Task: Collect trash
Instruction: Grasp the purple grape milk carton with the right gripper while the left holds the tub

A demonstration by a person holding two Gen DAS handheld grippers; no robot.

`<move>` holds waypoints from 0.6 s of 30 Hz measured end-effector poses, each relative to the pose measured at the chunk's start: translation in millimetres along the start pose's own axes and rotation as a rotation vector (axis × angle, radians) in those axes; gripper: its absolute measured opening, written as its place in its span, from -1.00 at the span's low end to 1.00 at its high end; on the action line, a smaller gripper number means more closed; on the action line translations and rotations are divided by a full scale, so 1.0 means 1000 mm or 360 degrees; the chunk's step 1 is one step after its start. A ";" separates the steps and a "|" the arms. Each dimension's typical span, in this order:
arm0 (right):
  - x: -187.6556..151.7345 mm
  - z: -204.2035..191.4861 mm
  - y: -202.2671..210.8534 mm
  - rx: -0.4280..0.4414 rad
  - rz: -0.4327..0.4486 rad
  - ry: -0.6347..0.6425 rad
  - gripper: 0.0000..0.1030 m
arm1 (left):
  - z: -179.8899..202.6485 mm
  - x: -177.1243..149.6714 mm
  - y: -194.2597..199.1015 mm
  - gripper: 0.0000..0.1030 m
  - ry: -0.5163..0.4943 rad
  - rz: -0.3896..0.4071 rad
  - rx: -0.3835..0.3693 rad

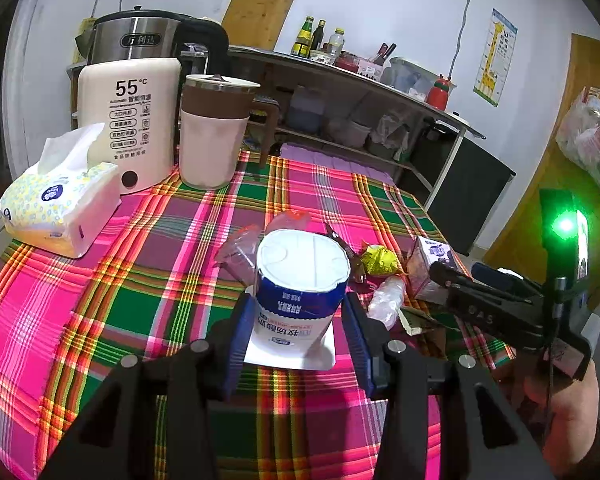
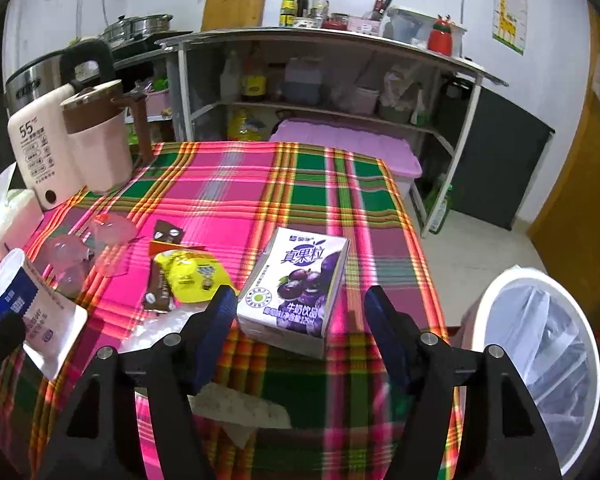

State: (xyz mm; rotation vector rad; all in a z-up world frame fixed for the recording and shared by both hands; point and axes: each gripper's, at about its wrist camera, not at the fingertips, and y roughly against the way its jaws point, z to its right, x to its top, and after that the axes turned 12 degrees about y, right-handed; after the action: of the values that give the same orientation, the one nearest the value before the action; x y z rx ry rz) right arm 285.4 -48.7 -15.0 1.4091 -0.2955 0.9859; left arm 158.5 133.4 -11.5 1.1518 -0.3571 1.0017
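Note:
A blue and white yogurt pouch (image 1: 300,280) stands tilted between the blue pads of my left gripper (image 1: 298,312), which is shut on it just above the plaid tablecloth (image 1: 100,300). The right wrist view shows the same pouch (image 2: 24,300) at far left. My right gripper (image 2: 302,310) is open wide around a purple milk-drink carton (image 2: 296,284) lying on the cloth, with a gap at the right pad. Left of it lie a yellow wrapper (image 2: 192,276), a brown wrapper (image 2: 160,280) and clear plastic cups (image 2: 108,240).
A white bin (image 2: 540,360) with a plastic liner stands off the table's right edge. A tissue pack (image 1: 60,208), a white water heater (image 1: 128,120), a pink jug (image 1: 214,136) and a steel kettle (image 1: 140,36) crowd the back left. Shelves (image 2: 320,80) stand behind.

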 end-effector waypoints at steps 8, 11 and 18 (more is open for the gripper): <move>-0.019 0.031 -0.013 0.0173 -0.0139 -0.0119 0.31 | 0.002 -0.002 0.001 -0.09 -0.0004 -0.0007 -0.0007; -0.018 0.032 -0.004 0.0239 -0.0065 -0.0133 0.31 | 0.004 -0.003 0.000 -0.09 -0.0011 -0.0010 -0.0006; 0.000 0.015 0.000 0.0215 0.0002 -0.0084 0.31 | 0.007 -0.003 -0.003 -0.09 -0.0026 -0.0020 -0.0010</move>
State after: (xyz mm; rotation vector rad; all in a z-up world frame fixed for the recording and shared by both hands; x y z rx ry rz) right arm 290.7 -62.3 -11.8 1.5597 -0.2724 0.9857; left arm 161.1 125.3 -12.6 1.1558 -0.3657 0.9802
